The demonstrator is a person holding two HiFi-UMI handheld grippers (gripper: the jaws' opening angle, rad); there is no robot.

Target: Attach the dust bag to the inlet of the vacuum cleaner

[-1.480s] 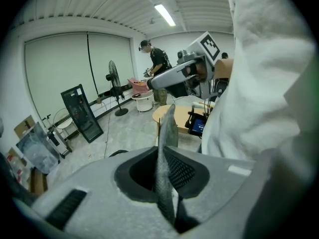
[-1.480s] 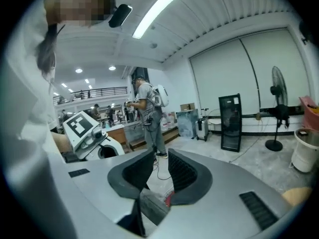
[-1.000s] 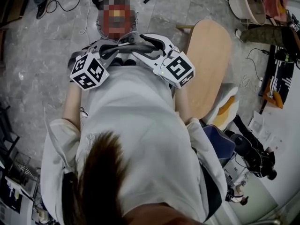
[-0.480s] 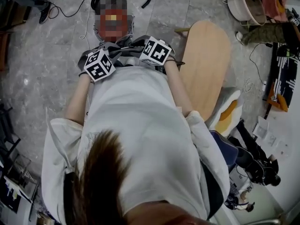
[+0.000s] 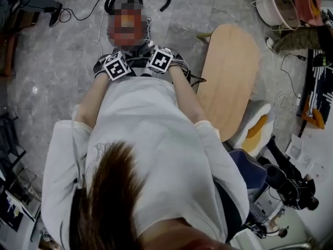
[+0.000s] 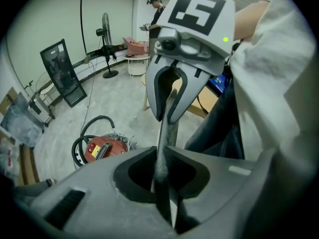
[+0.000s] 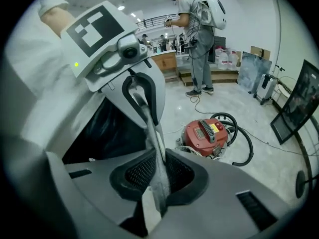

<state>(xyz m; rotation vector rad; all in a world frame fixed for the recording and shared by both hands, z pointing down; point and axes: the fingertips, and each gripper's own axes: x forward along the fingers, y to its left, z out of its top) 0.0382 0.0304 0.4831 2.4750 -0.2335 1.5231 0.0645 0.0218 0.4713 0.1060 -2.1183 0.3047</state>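
Observation:
The red vacuum cleaner sits on the stone floor with its black hose curled beside it; in the head view a mosaic patch covers it. A thin grey dust bag hangs edge-on between both grippers, low over the vacuum. My left gripper is shut on one end of the bag. My right gripper has just been closing its jaws, and they now pinch the bag's other end. In the head view the two marker cubes, left and right, sit close together just below the vacuum.
A pale oval wooden tabletop stands close on the right. Cables trail over the floor. A person stands beyond the vacuum. A floor fan and a dark panel stand by the far wall.
Both grippers have dropped away from my chest toward the vacuum and drawn closer together. The right gripper's jaws, spread wide a second ago, have closed onto the bag.

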